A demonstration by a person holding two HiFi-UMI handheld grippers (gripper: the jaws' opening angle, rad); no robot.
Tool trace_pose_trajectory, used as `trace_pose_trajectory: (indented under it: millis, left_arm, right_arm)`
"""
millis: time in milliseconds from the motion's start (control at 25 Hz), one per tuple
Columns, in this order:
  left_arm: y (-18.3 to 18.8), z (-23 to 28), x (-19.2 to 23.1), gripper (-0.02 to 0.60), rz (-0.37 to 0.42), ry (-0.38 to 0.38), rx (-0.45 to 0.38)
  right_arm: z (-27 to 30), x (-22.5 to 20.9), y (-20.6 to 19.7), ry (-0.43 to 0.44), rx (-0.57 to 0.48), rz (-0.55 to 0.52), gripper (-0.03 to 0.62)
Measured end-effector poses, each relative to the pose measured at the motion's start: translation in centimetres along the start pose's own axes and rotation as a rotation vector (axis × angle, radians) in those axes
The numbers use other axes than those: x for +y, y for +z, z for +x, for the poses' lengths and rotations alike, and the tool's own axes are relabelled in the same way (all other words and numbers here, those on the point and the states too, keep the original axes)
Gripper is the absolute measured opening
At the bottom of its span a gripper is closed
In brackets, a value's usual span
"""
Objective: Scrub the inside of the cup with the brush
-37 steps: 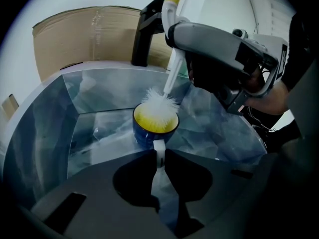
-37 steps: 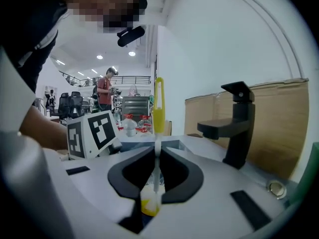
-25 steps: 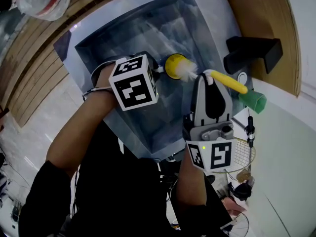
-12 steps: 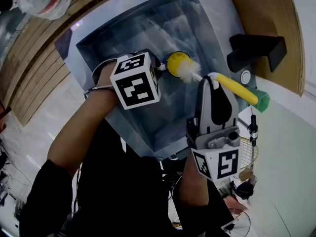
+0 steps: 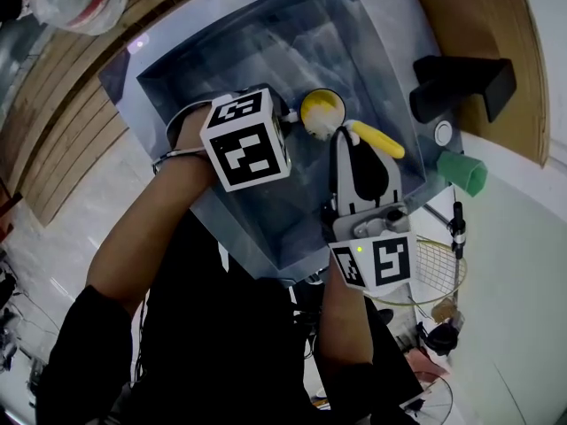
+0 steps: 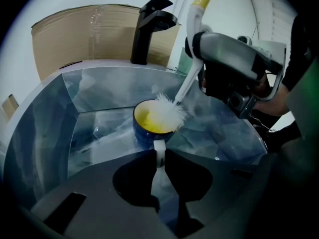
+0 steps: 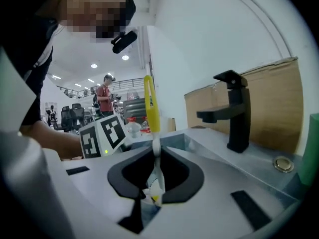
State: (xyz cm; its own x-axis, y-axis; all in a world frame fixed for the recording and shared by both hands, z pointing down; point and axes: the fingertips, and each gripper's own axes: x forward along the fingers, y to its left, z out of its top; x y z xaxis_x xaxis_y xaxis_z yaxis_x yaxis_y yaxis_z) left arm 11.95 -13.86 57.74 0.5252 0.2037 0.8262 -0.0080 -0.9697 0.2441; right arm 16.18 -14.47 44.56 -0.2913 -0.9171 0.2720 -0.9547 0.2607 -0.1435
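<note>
1. A steel sink (image 5: 168, 82) lies in a grey surface (image 7: 251, 156). A black faucet (image 5: 461, 82) stands there in front of a cardboard sheet (image 6: 70, 34).
2. The blue cup (image 6: 147, 128), yellow inside, is within the sink. The left gripper's (image 6: 159, 156) fingers are clamped on its white handle.
3. The right gripper's (image 7: 155, 156) fingers pinch the brush (image 6: 167, 112), which has its bristles at the cup's mouth.
4. Beyond are office chairs (image 7: 70, 114), ceiling lights and a standing person (image 7: 104, 98).

Beyond the cup (image 5: 321, 112), the sink (image 5: 257, 42) lies open to its far walls. The near side is crowded: the left gripper (image 6: 159, 152) is at the cup's handle, and the right gripper (image 5: 345, 144) holds the brush (image 5: 378, 140) over its mouth. The faucet (image 5: 461, 82) and what looks like a green cup (image 5: 462, 172) block the counter (image 5: 518, 264) on the right.
</note>
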Motion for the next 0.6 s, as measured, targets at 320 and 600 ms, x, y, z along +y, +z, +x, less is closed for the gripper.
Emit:
trace_pose_trajectory:
  millis: [320, 600]
  left_arm:
    - [0.1, 0.0, 0.0, 0.064, -0.013, -0.006, 0.004]
    - [0.2, 0.0, 0.0, 0.064, -0.013, -0.012, 0.006]
  right_arm:
    - [-3.0, -1.1, 4.5, -0.057, -0.057, -0.13, 0.048]
    - [-3.6, -2.5, 2.4, -0.078, -0.003, -0.142, 0.048]
